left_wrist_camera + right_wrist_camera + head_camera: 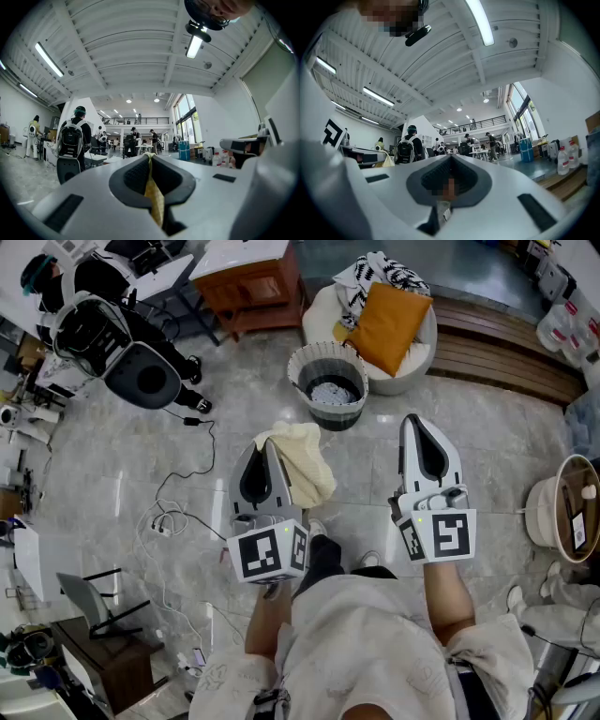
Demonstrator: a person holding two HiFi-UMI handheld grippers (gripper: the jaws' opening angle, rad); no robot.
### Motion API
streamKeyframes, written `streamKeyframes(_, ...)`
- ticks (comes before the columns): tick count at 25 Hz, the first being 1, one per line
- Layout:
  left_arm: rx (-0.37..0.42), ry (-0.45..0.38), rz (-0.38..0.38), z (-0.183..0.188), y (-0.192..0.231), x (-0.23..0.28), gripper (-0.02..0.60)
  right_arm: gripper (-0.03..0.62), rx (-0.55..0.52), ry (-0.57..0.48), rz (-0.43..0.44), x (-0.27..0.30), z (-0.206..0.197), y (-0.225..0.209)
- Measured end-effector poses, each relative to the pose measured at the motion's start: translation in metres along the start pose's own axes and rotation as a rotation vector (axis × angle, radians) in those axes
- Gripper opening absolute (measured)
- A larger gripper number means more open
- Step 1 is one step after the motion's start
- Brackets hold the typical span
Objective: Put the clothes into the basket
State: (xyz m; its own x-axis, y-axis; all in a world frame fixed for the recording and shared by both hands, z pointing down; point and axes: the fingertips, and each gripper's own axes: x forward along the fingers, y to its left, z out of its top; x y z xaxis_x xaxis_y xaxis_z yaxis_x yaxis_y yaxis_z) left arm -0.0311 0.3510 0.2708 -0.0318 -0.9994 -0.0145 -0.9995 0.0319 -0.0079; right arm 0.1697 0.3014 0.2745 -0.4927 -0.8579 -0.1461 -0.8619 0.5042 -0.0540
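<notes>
A: What do we have, starting with the biggest thing?

B: We stand on a glossy grey stone-tile floor (497, 437). At the top of the head view we see a round white cushioned seat (323, 310), with a mustard-yellow square cushion (389, 324) leaning in it and a black-and-white patterned fabric (370, 273) behind that.

A: And the basket?

B: The round grey basket (298, 367) sits on the floor, touching the front of that seat. We can see a dark speckled cloth (330, 390) lying at its bottom.

A: How do our grippers stand?

B: We hold both out in front of us, side by side and apart. Our left gripper (269, 448) has its jaws pressed on a pale yellow crumpled cloth (305, 460). In the left gripper view (150, 157) a thin yellow strip of it (153, 197) runs down the seam between the two jaws. Our right gripper (419, 427) has its jaws brought together, and in the right gripper view (451, 157) we make out no fabric between them.

A: So where is the yellow cloth?

B: It bunches out to the right of our left gripper's tip. It is on our side of the basket, near its rim but outside it.
</notes>
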Motion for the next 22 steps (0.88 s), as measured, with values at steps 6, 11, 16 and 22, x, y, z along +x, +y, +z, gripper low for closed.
streamKeyframes(6, -0.003, 0.009, -0.001, -0.016, -0.051, -0.021, 0.011, -0.012, -0.002, 0.003, -0.019, -0.044, -0.003, -0.037)
streamKeyframes(11, 0.005, 0.022, -0.016, -0.020, -0.073, -0.029, 0.011, -0.012, 0.042, 0.009, -0.046, -0.061, -0.007, -0.052)
streamKeyframes(16, 0.004, 0.033, -0.049, -0.025, -0.086, -0.023, 0.011, -0.012, 0.047, 0.006, -0.059, -0.066, -0.012, -0.064)
streamKeyframes(22, -0.017, 0.028, -0.058, -0.031, -0.082, 0.004, 0.011, -0.012, 0.016, 0.017, -0.062, -0.046, -0.017, -0.072)
